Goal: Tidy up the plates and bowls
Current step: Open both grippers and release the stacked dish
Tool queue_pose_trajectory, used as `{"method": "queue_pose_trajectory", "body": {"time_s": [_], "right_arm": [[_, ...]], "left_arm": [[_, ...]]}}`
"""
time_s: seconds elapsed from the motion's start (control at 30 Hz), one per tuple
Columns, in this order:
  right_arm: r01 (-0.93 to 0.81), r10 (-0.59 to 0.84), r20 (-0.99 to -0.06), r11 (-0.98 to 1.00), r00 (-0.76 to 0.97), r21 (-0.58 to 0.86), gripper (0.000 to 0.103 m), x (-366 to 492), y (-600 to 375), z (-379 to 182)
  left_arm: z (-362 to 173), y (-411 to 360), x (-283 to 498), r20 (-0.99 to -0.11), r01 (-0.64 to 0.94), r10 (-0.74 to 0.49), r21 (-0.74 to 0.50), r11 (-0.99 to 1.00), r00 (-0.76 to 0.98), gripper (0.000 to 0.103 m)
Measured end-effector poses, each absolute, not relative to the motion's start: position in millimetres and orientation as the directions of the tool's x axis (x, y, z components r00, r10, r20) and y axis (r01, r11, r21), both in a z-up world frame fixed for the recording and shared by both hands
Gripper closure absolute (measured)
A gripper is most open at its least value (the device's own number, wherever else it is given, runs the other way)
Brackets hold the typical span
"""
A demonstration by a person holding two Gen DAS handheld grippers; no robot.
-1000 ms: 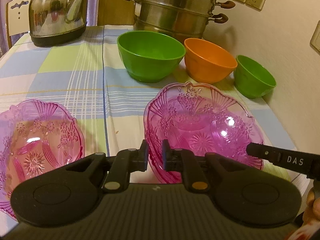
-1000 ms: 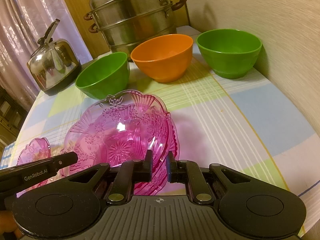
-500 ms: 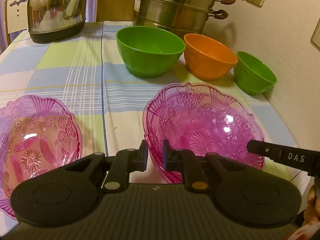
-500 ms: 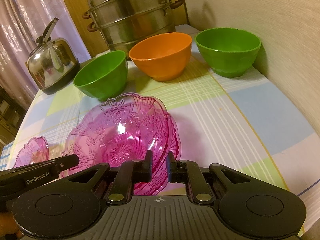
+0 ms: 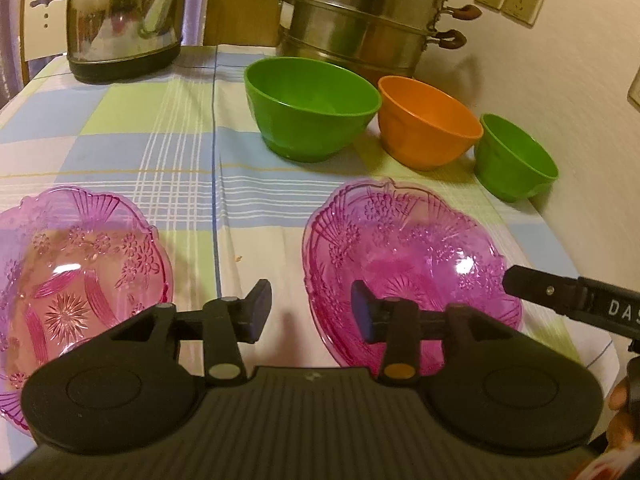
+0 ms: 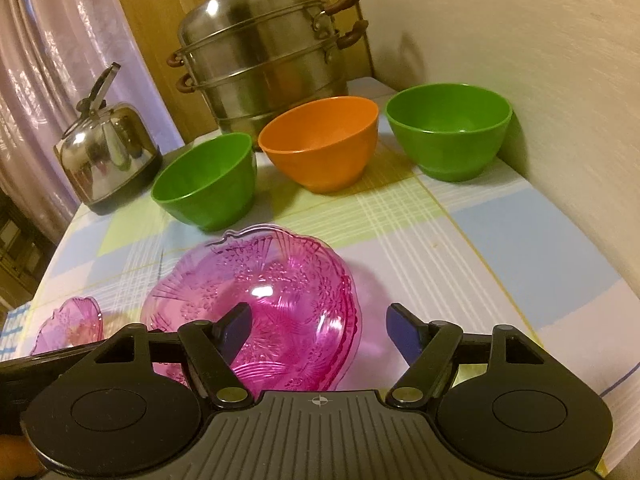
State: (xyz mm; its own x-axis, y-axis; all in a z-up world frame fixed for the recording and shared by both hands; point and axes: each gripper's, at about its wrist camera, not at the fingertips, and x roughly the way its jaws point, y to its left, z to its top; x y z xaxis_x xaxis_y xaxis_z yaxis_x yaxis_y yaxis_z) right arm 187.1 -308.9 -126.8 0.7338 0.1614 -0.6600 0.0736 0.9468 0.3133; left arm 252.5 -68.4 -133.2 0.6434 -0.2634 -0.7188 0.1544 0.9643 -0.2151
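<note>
On the checked table (image 5: 120,128), three bowls line up before the steamer (image 6: 260,56), and the pink stack (image 5: 408,248) sits near both tools. The left gripper (image 5: 310,310) and right gripper (image 6: 316,332) have just been opening and stand empty, each straddling the stack's rim. Closing off-centre could chip or skid that brittle-looking dish. Only the left view shows the lone pink dish (image 5: 76,264) whole.

Looks like a home dining corner: beyond the jaws, a checked tablecloth (image 5: 120,120) bearing a steel kettle (image 5: 124,20) and tiered steamer pot (image 6: 260,64), curtain (image 6: 60,60) far left.
</note>
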Motion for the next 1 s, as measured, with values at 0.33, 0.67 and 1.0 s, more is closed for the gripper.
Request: {"method": "queue_pose_trajectory", "body": {"time_s": [0.33,0.67,1.0], "right_arm": [[0.086,0.153,-0.659,0.945,0.736,0.316,0.029,186.5,-311.0,-126.1],[0.061,0.151,-0.64,0.953,0.754,0.297,0.029,176.2,-306.7,-117.2],[0.037,0.197,-0.647,0.944,0.736,0.328,0.029,126.8,-290.8,-106.2]], "left_arm": [[-131.8,-64.1,251.7,-0.713,0.138,-0.255,-0.219,0.966,0.653,0.062],[-117.2,-54.3,238.1,-0.69,0.118,-0.241,-0.222,0.968,0.682,0.062],[-93.4,-38.3,183.8,-0.666,0.087,-0.229,-0.239,0.967,0.71,0.05]]}}
